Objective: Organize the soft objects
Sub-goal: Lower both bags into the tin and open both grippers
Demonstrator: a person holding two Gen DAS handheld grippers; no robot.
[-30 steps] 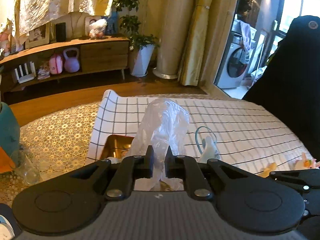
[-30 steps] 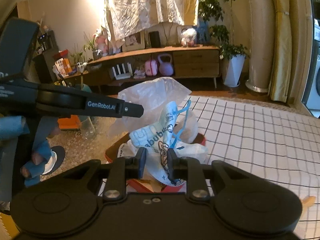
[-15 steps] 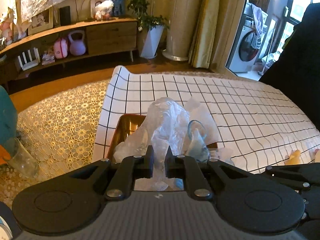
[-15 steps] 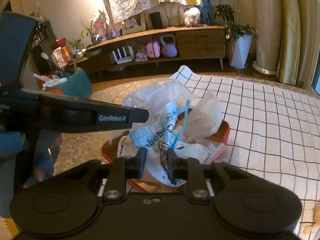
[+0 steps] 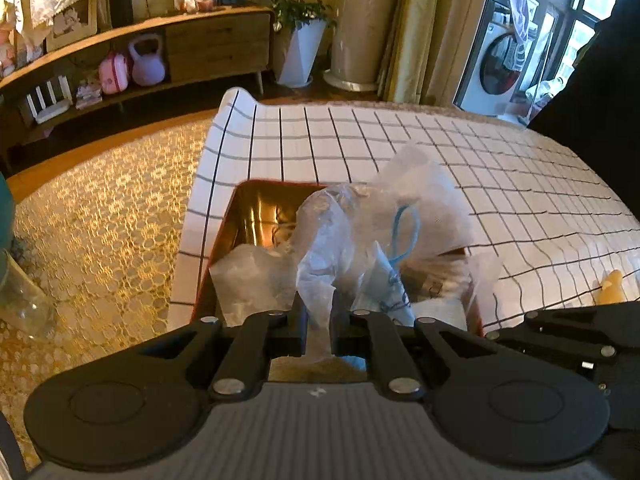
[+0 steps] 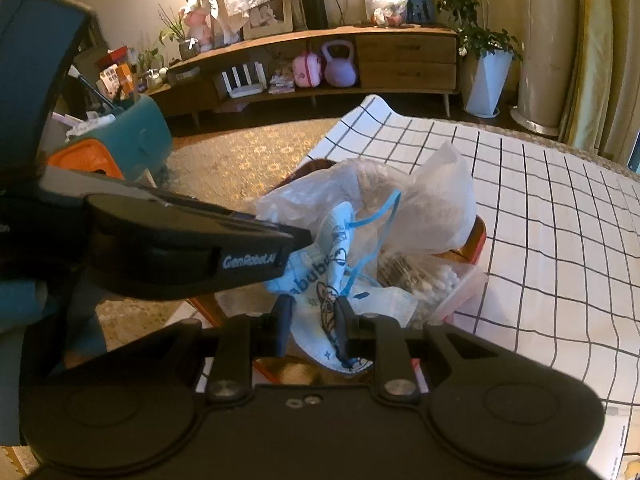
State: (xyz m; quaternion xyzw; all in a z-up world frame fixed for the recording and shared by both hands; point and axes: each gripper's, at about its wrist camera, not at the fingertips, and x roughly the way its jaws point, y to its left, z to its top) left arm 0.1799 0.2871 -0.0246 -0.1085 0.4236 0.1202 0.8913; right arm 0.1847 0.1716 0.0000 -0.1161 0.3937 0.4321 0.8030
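Both soft things are over the shiny copper-coloured rectangular tin (image 5: 256,216): your left gripper (image 5: 318,316) pinches the crinkly clear plastic bag (image 5: 332,240), your right gripper (image 6: 312,314) clamps the pale-blue printed drawstring pouch (image 6: 320,280). Just the letting-go is left, I'd say.

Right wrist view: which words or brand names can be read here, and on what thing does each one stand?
"GenRobot.AI": white letters on the side of the left gripper.
"abub": part of a word on the blue and white printed bag held in the right gripper; the rest is folded away.
Boxes on the far shelf: too small to read.
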